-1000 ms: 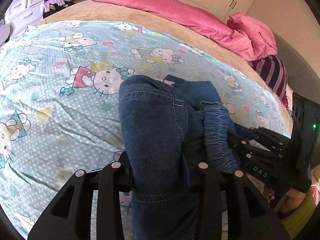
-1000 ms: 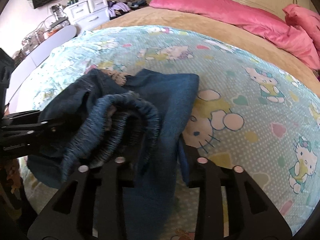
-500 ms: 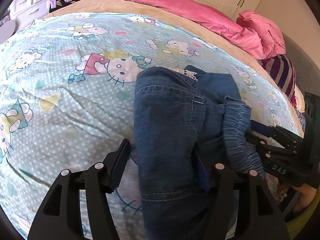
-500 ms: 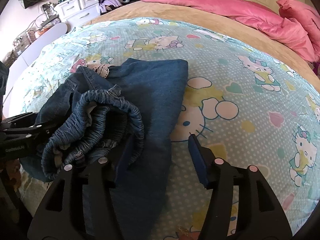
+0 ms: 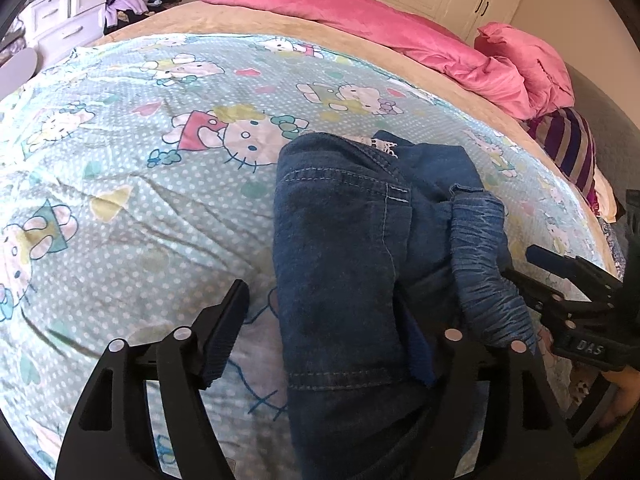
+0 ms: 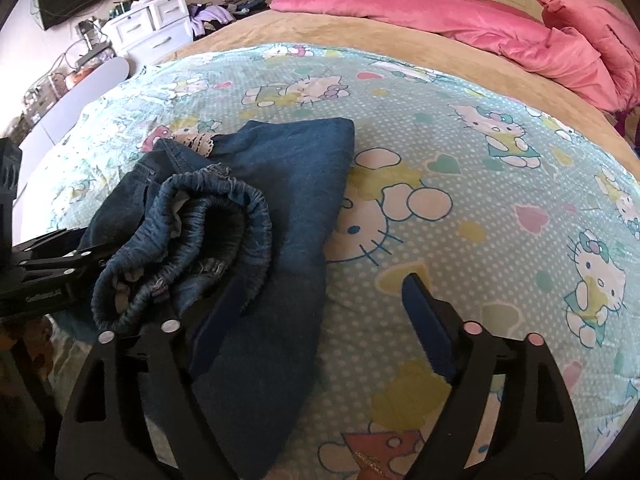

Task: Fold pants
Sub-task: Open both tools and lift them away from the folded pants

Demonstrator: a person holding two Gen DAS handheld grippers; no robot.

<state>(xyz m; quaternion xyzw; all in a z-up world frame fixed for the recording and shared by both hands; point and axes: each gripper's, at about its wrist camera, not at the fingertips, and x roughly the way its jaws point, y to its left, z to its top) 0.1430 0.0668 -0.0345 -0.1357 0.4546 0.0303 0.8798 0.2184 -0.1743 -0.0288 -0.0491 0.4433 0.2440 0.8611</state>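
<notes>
A wide bed (image 5: 132, 216) carries a light blue cartoon-cat printed sheet (image 6: 500, 200), with a pink velvet blanket (image 5: 400, 28) at the far side. On the sheet lie the folded dark blue denim pants (image 5: 344, 264), elastic waistband bunched on top. The left tool (image 5: 320, 320) and the right tool (image 6: 320, 312) have both just been opening; released, they straddle the pants' near edge

Dark blue denim pants (image 5: 344, 264) are laid folded on the cartoon-print bedsheet (image 5: 120, 200). The gathered elastic waistband (image 6: 188, 240) is bunched open on top, at one side. A lace trim (image 6: 200, 142) is exposed at the far edge.
</notes>
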